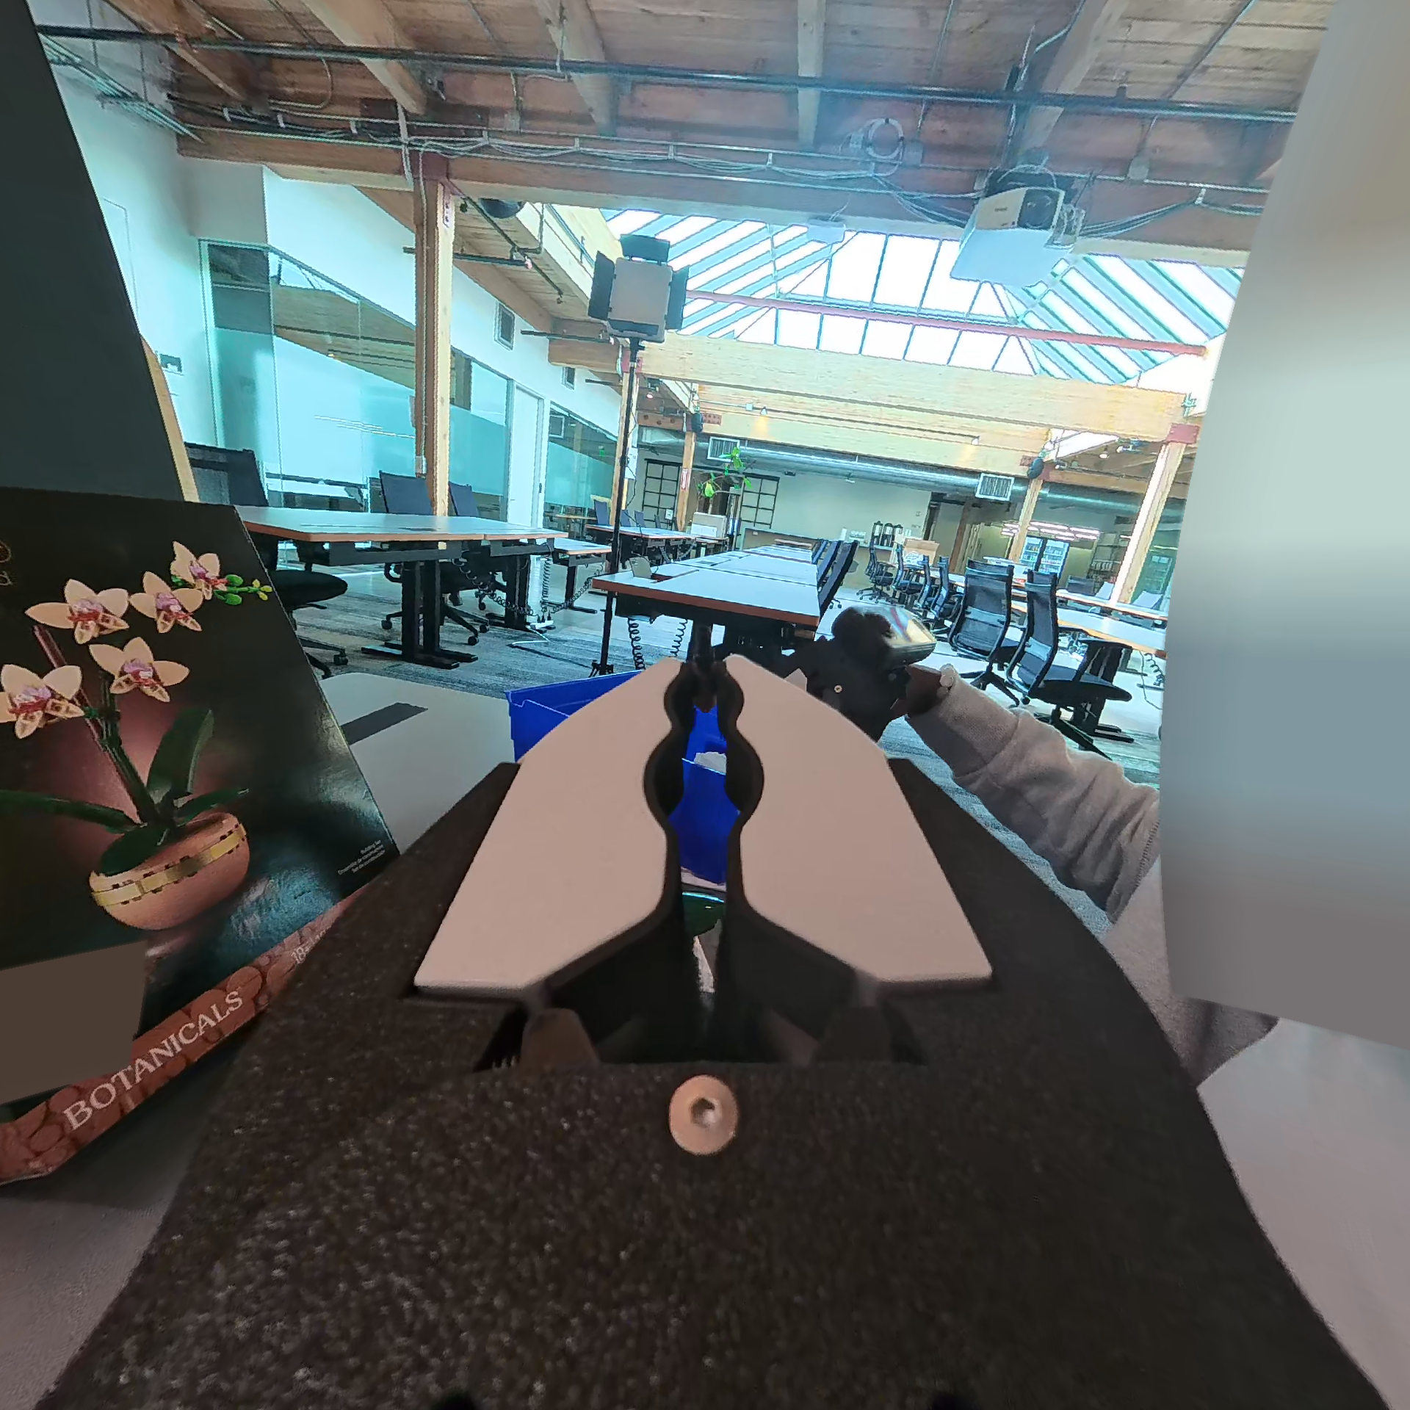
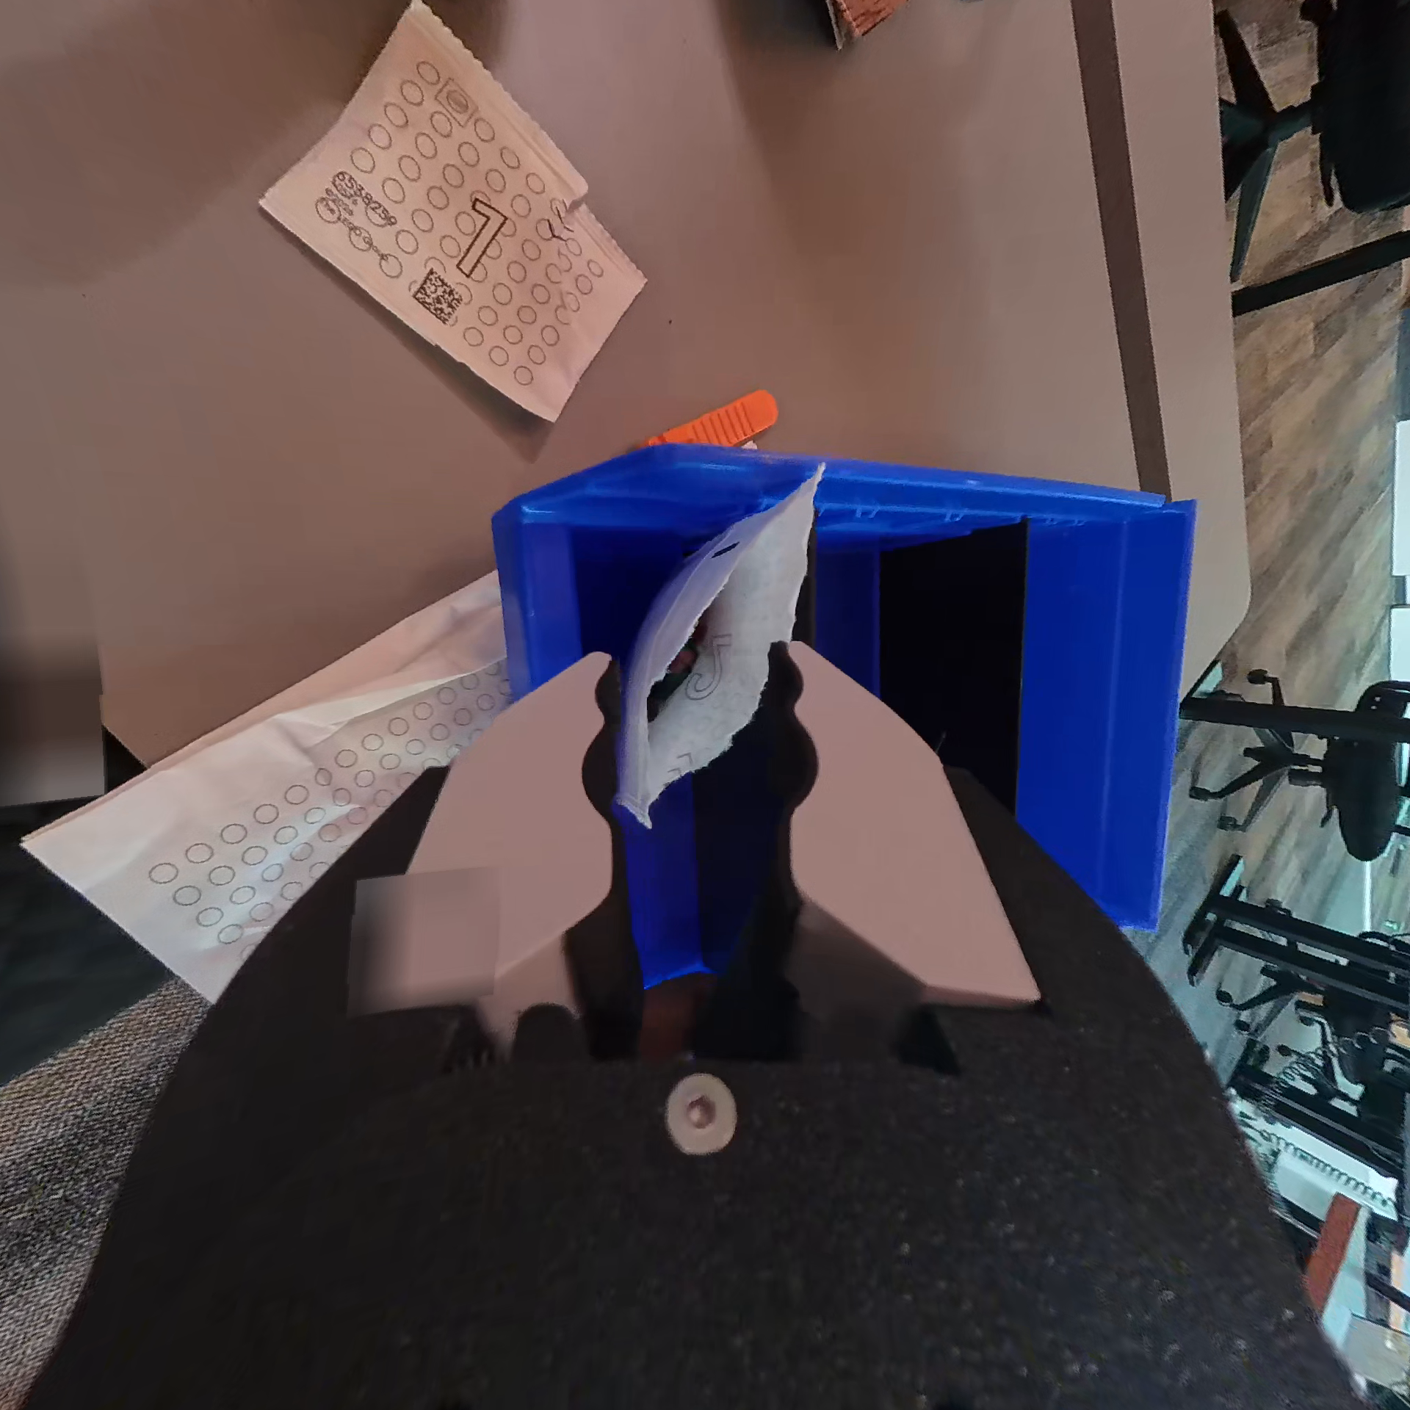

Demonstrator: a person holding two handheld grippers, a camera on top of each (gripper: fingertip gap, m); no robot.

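White torn paper bag (image 2: 706,656) stands lengthwise in right gripper (image 2: 690,660), jaws grasping it over blue bin (image 2: 1099,687); left gripper (image 1: 703,675) clenched, empty; only left view shows flower box (image 1: 152,732).

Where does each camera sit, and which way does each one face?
Left wrist view: on the left gripper, facing level across an office; jaws nearly shut, flower box at left, a sleeve at right.
Right wrist view: on the right gripper, facing down at the table; jaws apart about a torn paper bag, whether gripped is unclear.
Both show the blue bin.
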